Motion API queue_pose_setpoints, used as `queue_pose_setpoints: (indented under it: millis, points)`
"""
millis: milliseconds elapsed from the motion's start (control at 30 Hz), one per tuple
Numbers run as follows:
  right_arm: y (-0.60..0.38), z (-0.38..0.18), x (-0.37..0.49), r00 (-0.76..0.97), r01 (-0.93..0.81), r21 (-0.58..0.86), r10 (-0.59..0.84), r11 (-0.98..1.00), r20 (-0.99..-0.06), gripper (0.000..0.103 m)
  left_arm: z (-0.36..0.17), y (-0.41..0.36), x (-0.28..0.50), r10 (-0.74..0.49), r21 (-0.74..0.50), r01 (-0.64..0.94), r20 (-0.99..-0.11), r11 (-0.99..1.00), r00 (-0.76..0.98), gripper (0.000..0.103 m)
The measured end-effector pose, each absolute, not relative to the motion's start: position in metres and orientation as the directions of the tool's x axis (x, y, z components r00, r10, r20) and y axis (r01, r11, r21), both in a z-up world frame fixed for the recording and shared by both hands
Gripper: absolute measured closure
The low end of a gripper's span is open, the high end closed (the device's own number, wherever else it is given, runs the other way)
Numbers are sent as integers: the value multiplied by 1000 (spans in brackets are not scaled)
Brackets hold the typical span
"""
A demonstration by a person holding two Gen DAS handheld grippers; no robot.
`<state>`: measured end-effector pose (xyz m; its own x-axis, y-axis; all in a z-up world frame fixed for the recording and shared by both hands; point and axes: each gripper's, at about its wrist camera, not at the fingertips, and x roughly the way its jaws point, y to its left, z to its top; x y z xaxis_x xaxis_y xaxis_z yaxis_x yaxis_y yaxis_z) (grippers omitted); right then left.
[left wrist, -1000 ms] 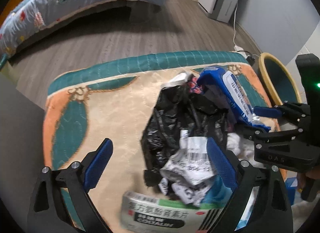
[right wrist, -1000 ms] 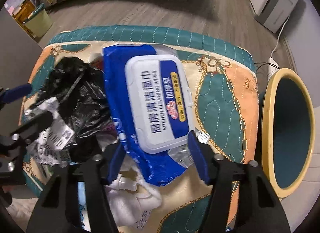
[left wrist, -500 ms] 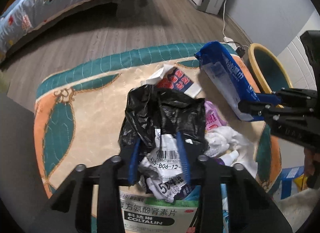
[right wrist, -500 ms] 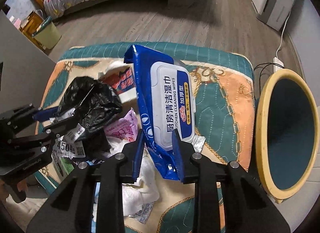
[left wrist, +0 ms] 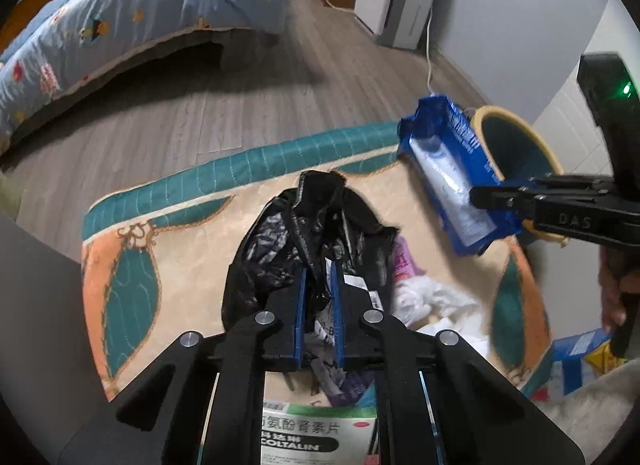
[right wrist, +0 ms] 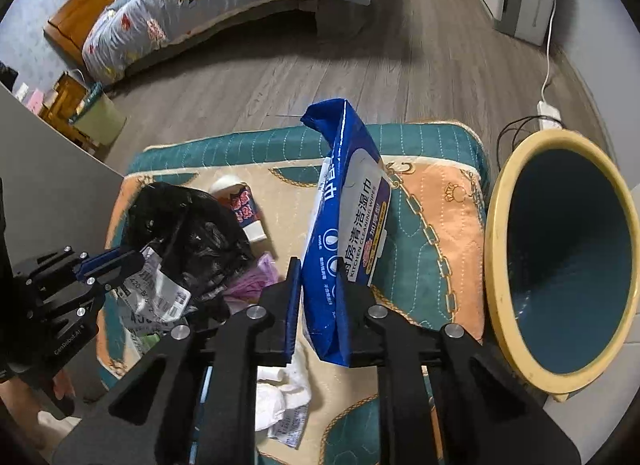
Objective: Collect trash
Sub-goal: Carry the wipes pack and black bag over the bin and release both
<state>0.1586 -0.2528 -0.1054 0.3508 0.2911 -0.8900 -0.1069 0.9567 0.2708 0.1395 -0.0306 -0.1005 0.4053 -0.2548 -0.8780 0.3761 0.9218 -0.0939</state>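
Step in hand: lift-off of two items of trash at once, both grips made, neither item yet binned.

- Left gripper [left wrist: 318, 305]: lower centre of the left view. Its jaws have just been closing and now stand nearly together, clamped on a fold of the black bag [left wrist: 312, 233] and a crumpled label [left wrist: 360, 285] caught with it. The bag hangs bunched up ahead of the fingers, centre of frame, above the mat [left wrist: 168, 233].
- Right gripper [right wrist: 318, 297]: lower centre of the right view. Its jaws have just been closing and are clamped on the lower end of the wipes pack [right wrist: 348, 225], which stands on edge, tilted, rising to centre frame.
- Bin [right wrist: 496, 265]: yellow rim, dark inside, right edge of the right view, mouth tipped toward the camera, just beside the mat. Seems empty as far as can be seen.
- Left on the mat: white tissues [right wrist: 280, 389] at lower centre, a purple wrapper [right wrist: 260, 277], a small red-and-white tube [right wrist: 244, 205] at centre left, a medicine box [left wrist: 316, 433] at the bottom of the left view.

Next move, by judgement: carry the pack right, over the rim, and part the fingers only once it is above the opening. The bag follows; being limp and loosely pinched, it may shed the label on the way, so a steady carry is wanted. Loose items then remain to be fetched.
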Motion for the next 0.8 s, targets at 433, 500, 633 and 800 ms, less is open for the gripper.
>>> queue_pose_setpoints:
  millis: [433,500,633,800]
  points:
    - [-267,-86,158,409,-84,282,291,956,-865,89,-73,-27,138,-300,-128,363,-829,923,472,91]
    - [-270,-80,158,425,-87,280,289,956,-858,89,-66,-27,140,-309,-135,358,-814,924,491,91]
    - [-278,-65,155,465,-89,267,277,960,-841,89,-49,-31,141,-323,-139,356,-782,924,533,91]
    - [-295,-50,150,509,-79,256,260,964,-821,89,-37,-45,140,-334,-129,372,-756,919,563,91]
